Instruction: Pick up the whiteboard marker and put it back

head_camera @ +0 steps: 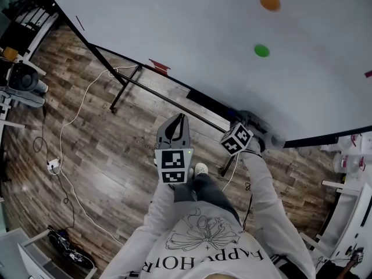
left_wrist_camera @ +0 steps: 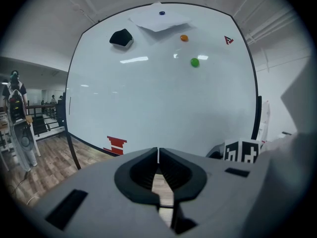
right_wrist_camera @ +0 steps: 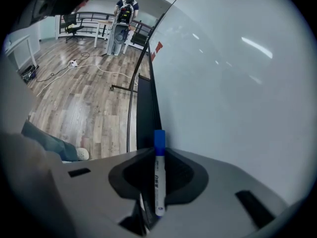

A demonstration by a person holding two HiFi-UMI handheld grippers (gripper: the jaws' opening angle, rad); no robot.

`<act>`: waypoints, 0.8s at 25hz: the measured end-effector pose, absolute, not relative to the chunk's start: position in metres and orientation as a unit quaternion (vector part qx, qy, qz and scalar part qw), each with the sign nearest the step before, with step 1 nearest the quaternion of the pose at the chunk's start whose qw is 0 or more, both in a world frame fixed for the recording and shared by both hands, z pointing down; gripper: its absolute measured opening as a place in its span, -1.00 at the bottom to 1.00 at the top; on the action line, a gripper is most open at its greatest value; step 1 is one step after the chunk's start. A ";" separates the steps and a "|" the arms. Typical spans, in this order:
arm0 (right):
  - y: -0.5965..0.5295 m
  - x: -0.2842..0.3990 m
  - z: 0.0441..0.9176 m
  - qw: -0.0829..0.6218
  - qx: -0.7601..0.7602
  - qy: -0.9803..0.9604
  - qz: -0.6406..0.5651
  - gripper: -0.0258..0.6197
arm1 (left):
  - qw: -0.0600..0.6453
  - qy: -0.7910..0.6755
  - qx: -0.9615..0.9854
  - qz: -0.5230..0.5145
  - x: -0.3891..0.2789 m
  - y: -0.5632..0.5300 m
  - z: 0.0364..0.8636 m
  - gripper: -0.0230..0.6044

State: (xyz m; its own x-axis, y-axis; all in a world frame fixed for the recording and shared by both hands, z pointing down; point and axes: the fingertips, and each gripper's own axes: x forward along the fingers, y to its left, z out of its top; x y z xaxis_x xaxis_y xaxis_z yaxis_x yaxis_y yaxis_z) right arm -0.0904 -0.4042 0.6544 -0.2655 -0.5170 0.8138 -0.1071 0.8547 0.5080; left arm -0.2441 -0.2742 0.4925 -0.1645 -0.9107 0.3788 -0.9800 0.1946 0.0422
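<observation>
The whiteboard marker [right_wrist_camera: 159, 172], white with a blue cap, stands between the jaws of my right gripper [right_wrist_camera: 157, 155], cap pointing forward. The jaws press on its barrel from both sides. Its cap is just over the black tray [right_wrist_camera: 145, 115] along the bottom edge of the whiteboard [head_camera: 232, 39]. In the head view my right gripper [head_camera: 251, 125] is at that lower edge and the marker is hidden. My left gripper [left_wrist_camera: 158, 150] is shut with nothing in it, held away from the board above the floor [head_camera: 176, 124].
On the board are an orange magnet [head_camera: 269, 2], a green magnet [head_camera: 261, 50], a black eraser [left_wrist_camera: 121, 37], a pinned sheet [left_wrist_camera: 158, 20] and a red mark [left_wrist_camera: 115, 145]. Cables and a power strip [head_camera: 53, 165] lie on the wood floor. A person [right_wrist_camera: 124, 6] stands far off.
</observation>
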 end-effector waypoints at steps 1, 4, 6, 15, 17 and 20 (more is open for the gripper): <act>-0.404 -0.091 0.650 0.563 0.208 -0.781 -0.174 -0.73 | 0.161 -0.755 0.627 0.105 -0.244 -0.275 0.491 -0.90; -0.400 -0.093 0.631 0.527 0.233 -0.803 -0.154 -0.73 | 0.156 -0.753 0.631 0.102 -0.242 -0.277 0.485 -0.90; -0.398 -0.094 0.614 0.496 0.255 -0.819 -0.136 -0.73 | 0.152 -0.751 0.635 0.101 -0.239 -0.277 0.482 -0.90; -0.400 -0.068 0.531 0.354 0.384 -0.851 -0.052 -0.73 | 0.116 -0.715 0.683 0.091 -0.203 -0.307 0.455 -0.90; -0.401 -0.059 0.511 0.322 0.406 -0.854 -0.040 -0.73 | 0.107 -0.704 0.696 0.089 -0.191 -0.316 0.447 -0.90; -0.403 -0.039 0.480 0.264 0.446 -0.856 -0.007 -0.73 | 0.094 -0.685 0.717 0.084 -0.172 -0.329 0.436 -0.90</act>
State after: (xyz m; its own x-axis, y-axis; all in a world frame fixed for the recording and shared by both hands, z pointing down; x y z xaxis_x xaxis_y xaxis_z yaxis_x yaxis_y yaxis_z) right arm -0.0389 -0.4031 0.4801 -0.4639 -0.7660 0.4451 -0.7587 0.6029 0.2468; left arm -0.1716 -0.3291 0.4364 0.0469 -0.9673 0.2494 -0.9989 -0.0437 0.0186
